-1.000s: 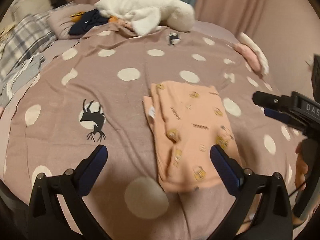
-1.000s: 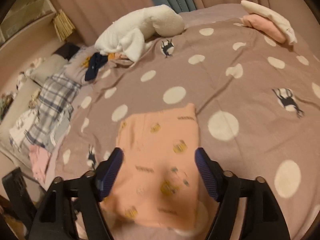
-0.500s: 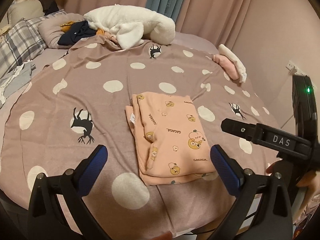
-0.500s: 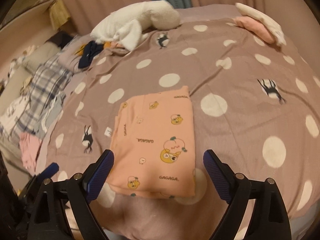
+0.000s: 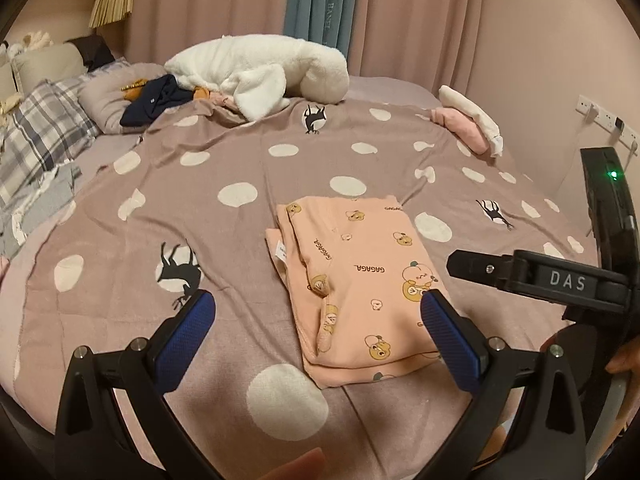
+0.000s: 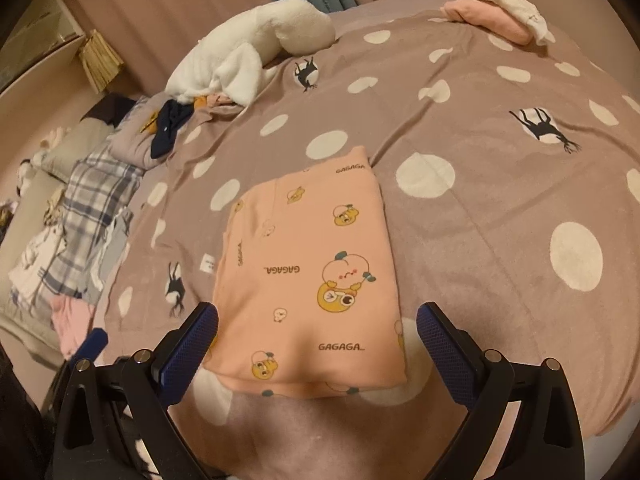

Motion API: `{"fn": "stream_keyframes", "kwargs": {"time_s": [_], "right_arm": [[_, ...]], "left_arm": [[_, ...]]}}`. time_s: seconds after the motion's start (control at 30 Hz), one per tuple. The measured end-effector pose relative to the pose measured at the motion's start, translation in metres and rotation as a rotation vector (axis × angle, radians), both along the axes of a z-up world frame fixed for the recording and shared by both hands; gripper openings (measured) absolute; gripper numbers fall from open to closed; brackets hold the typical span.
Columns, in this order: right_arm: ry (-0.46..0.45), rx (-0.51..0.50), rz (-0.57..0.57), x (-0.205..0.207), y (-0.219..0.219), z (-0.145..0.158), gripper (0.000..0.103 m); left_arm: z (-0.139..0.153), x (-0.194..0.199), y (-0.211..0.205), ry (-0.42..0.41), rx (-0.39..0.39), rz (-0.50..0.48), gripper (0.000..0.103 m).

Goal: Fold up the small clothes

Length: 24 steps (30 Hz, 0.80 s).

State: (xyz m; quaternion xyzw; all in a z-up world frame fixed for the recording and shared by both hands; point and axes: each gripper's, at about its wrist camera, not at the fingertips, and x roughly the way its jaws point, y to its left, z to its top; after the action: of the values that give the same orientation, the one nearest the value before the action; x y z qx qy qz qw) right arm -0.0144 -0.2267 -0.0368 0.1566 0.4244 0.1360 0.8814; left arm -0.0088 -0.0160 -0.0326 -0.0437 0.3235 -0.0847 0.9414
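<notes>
I see the folded peach garment [image 6: 308,276], soft and light, on the spotted bedspread [image 6: 480,184]; my right hand-held gripper [image 6: 318,344] is opening, empty, left hand-held gripper [image 5: 316,336] apart; I'd pinch its near edge.

pink curtains [image 5: 420,16] and a teal one [image 5: 320,0] hang behind the polka-dot bed [image 5: 240,200].

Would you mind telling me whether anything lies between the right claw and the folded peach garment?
Nothing visible does: the right claw, jaws opening and empty, hovers over the near edge of the folded peach garment.
</notes>
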Motion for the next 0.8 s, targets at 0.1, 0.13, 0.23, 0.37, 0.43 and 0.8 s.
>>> {"fn": "stream_keyframes", "kwargs": {"time_s": [0.1,0.13,0.23,0.37,0.43,0.8], "right_arm": [[0.0,-0.013,-0.007,0.0,0.003,-0.002,0.099],[0.009,-0.022,-0.001,0.001,0.006,-0.004,0.099],[0.023,-0.051,0.019,0.001,0.011,-0.008,0.099],[0.028,-0.087,0.014,0.0,0.015,-0.01,0.099],[0.02,-0.097,0.021,-0.001,0.017,-0.01,0.099],[0.012,-0.141,0.007,-0.004,0.022,-0.009,0.099]], "left_arm": [[-0.001,0.002,0.003,0.012,-0.054,-0.024,0.103],[0.001,0.002,0.005,0.006,-0.077,-0.025,0.103],[0.005,-0.003,0.006,-0.032,-0.106,0.029,0.103],[0.008,-0.008,-0.001,-0.057,-0.089,0.0,0.102],[0.009,-0.01,-0.002,-0.061,-0.078,0.007,0.103],[0.009,-0.009,0.003,-0.057,-0.076,0.034,0.103]]}}
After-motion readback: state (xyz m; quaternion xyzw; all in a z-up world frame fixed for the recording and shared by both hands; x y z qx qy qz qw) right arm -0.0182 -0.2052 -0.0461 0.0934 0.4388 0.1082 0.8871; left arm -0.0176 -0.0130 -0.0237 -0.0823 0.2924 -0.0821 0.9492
